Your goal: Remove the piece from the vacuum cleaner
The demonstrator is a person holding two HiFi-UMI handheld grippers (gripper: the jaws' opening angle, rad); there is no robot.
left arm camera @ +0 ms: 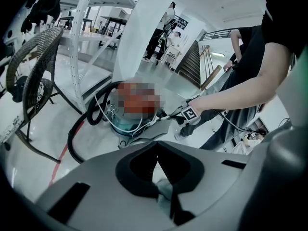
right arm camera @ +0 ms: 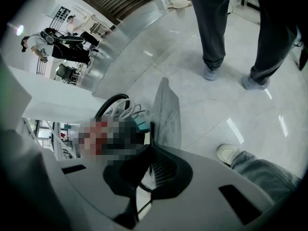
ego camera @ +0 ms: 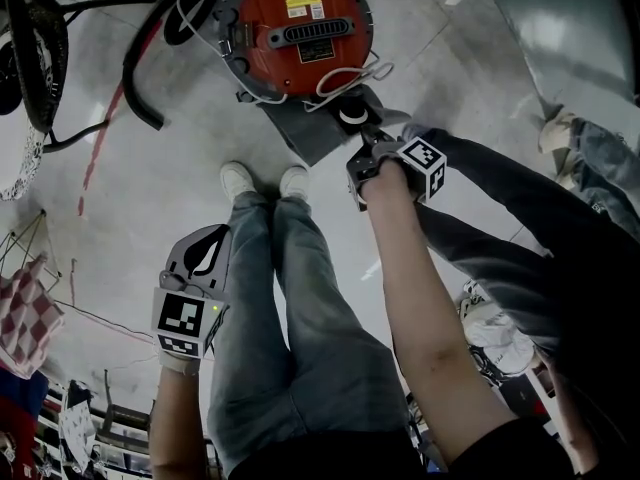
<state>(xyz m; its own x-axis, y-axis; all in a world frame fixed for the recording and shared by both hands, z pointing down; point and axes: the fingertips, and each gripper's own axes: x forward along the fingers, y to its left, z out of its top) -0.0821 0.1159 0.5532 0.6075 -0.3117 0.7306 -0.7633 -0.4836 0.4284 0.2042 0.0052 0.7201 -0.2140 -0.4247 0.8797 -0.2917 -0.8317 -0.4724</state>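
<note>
Since the vacuum cleaner [ego camera: 300,18] stands far-centre on the floor [ego camera: 150,198], its grey piece [ego camera: 305,128] juts nearward; R gripper [ego camera: 365,140] reaches down, fingers pinched on the piece's near edge, prob. to pull it free; L gripper [ego camera: 212,243] hangs idle near-left, fingers closed, empty.

This is a large open work hall, not a home. A pale polished floor [right arm camera: 240,95] spreads wide and carries a red tape line [ego camera: 103,138]. A white metal rack [left arm camera: 77,47] stands beside a wicker chair [left arm camera: 38,76], with tables [left arm camera: 113,20] farther back. A staircase [left arm camera: 190,57] climbs beside a white wall. Other people [left arm camera: 163,25] stand about, and one person [right arm camera: 53,44] seen in the right gripper view wears recording gear.
</note>
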